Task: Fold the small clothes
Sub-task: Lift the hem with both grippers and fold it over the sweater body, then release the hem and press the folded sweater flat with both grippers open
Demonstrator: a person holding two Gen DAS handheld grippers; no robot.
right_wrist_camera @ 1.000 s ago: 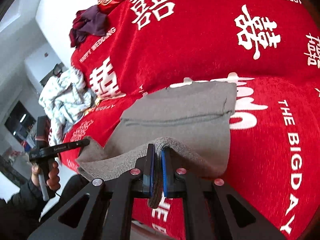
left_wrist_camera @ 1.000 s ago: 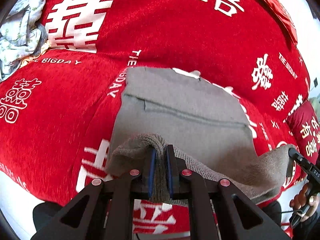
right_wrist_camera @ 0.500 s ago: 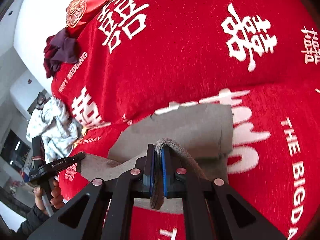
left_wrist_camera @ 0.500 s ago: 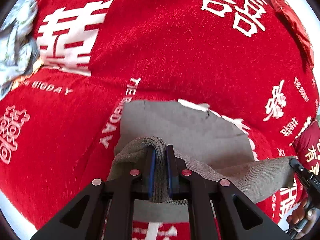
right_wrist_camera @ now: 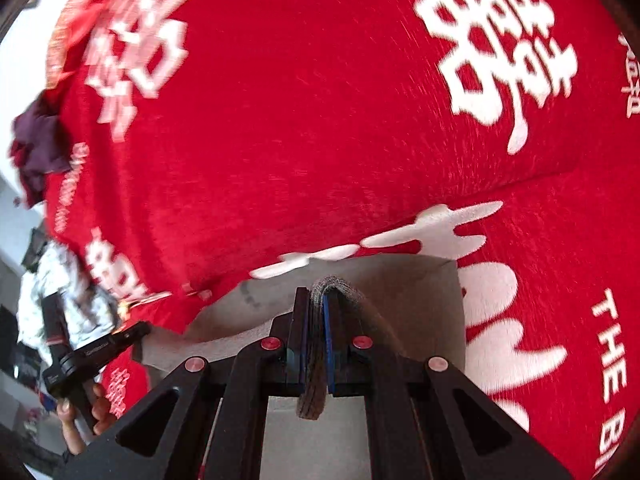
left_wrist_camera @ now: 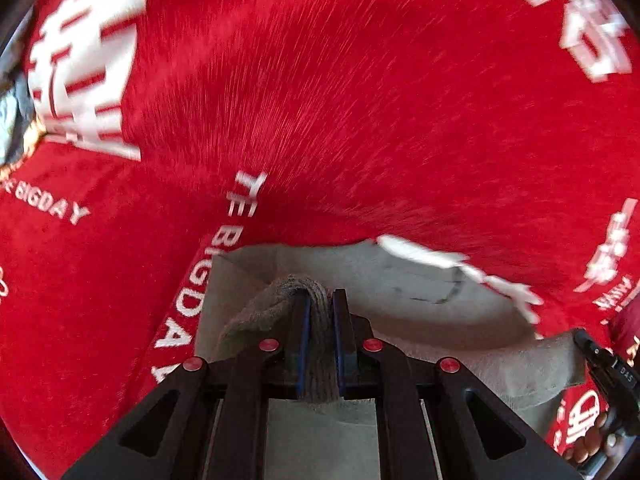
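Observation:
A small grey knit garment (left_wrist_camera: 400,288) (right_wrist_camera: 400,296) lies on a red bedspread (left_wrist_camera: 320,100) (right_wrist_camera: 300,120) printed with white characters. My left gripper (left_wrist_camera: 319,300) is shut on one corner of its near hem, and the cloth bunches between the blue pads. My right gripper (right_wrist_camera: 317,300) is shut on the other corner. The lifted hem (left_wrist_camera: 532,364) stretches between the two grippers, folded over the lower layer. In the left wrist view the other gripper shows at the right edge, in a hand (left_wrist_camera: 592,440). In the right wrist view the other gripper (right_wrist_camera: 96,352) shows at lower left.
A pale patterned heap of clothes (right_wrist_camera: 60,300) lies at the bed's left side. A dark maroon garment (right_wrist_camera: 36,152) sits further back on the left. A red cushion (right_wrist_camera: 68,28) rests at the far left corner. The bedspread stretches wide beyond the grey garment.
Both grippers have carried the near hem forward across the garment toward its far edge. Much less of the flat grey cloth shows ahead of the fingers now.

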